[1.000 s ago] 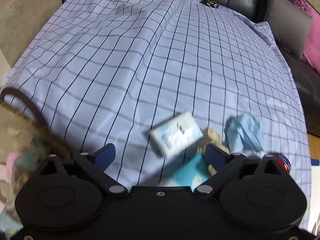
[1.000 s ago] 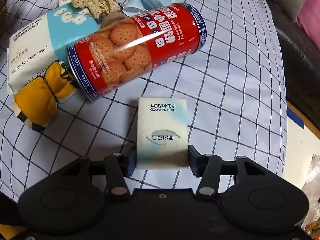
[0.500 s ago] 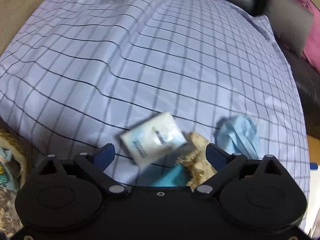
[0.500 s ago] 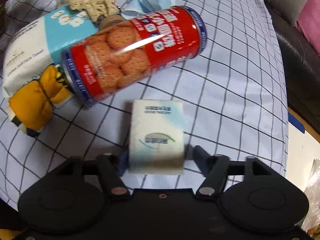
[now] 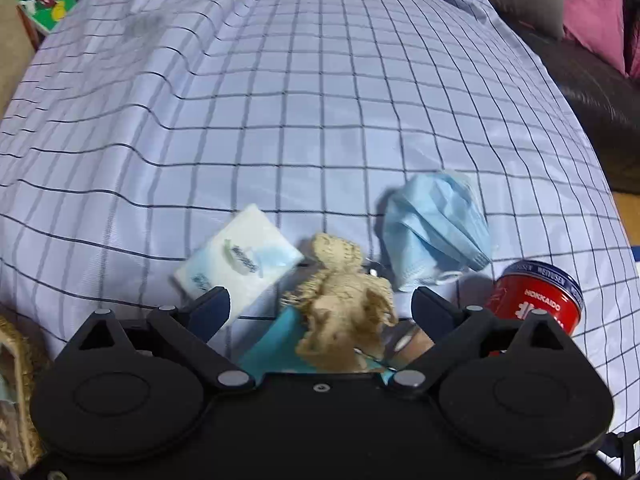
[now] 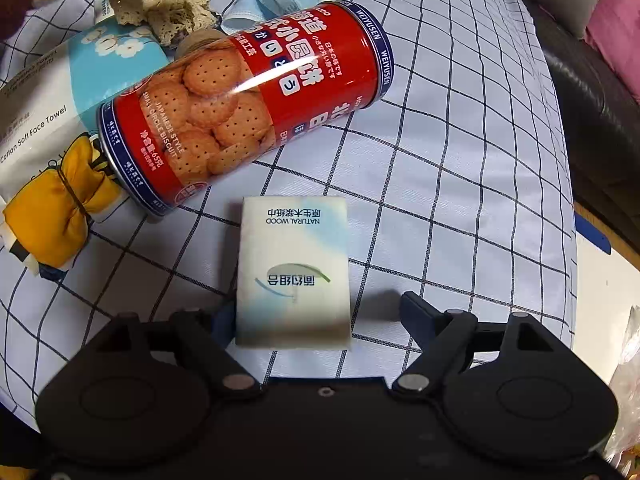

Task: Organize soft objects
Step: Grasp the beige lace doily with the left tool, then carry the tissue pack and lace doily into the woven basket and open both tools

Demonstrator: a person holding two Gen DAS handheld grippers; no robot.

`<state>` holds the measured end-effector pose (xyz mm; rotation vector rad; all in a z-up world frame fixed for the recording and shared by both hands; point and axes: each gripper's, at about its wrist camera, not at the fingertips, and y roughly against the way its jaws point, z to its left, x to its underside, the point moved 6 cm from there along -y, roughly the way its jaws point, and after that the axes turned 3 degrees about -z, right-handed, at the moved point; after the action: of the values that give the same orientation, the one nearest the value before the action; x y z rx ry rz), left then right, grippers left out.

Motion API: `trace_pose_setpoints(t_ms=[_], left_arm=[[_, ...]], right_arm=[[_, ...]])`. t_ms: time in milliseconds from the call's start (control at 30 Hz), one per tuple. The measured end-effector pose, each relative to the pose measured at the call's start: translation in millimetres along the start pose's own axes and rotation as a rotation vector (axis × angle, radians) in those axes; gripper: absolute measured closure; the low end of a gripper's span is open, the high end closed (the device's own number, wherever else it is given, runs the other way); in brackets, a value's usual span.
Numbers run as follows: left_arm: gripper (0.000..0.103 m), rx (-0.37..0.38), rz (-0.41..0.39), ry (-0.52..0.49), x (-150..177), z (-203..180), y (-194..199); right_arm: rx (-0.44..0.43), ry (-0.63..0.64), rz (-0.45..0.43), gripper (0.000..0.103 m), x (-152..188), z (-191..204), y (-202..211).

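Observation:
In the left wrist view my left gripper [image 5: 320, 304] is open over a beige crocheted toy [image 5: 344, 300] that lies between its fingers on a teal face-towel pack [image 5: 276, 348]. A white tissue pack [image 5: 240, 256] lies to its left, a blue face mask [image 5: 436, 228] to its right. In the right wrist view my right gripper [image 6: 312, 316] is open around a white tissue pack [image 6: 294, 264] lying on the checked sheet. Its jaws stand apart from the pack. A yellow cloth bundle [image 6: 56, 208] lies at the left on the face-towel pack [image 6: 48, 96].
A red biscuit can [image 6: 248, 100] lies on its side beyond the right gripper's tissue pack and shows at the right in the left wrist view [image 5: 536, 300]. A woven basket [image 5: 12, 380] sits at the left edge. A black sofa with pink cushions [image 5: 592, 12] borders the bed.
My right gripper has opened and let go of the white tissue pack, which now lies on the sheet. My left gripper has swung right from the basket to over the crocheted toy.

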<state>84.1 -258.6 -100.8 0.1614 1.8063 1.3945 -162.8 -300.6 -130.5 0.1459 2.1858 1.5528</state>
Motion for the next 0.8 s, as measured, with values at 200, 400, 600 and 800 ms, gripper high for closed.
trace_pose_setpoints(t_ms=[200,400,600,800], left_arm=[[0.024,0.008,0.040,-0.015,0,-13,-15],[0.046,0.003,0.080,0.008,1,-13,-33],[0.063,0.007,0.061,0.026,1,-10,-35],[0.066,0.017,0.040,0.058,-2,-2,-18]], right_arm=[[-0.009,-0.007,-0.004,0.020,-1,-3,-3],[-0.014,-0.003,-0.009,0.020,-2,-5,-3],[-0.033,-0.006,-0.011,0.020,-4,-8,-2],[-0.036,-0.007,-0.013,0.020,-5,-9,0]])
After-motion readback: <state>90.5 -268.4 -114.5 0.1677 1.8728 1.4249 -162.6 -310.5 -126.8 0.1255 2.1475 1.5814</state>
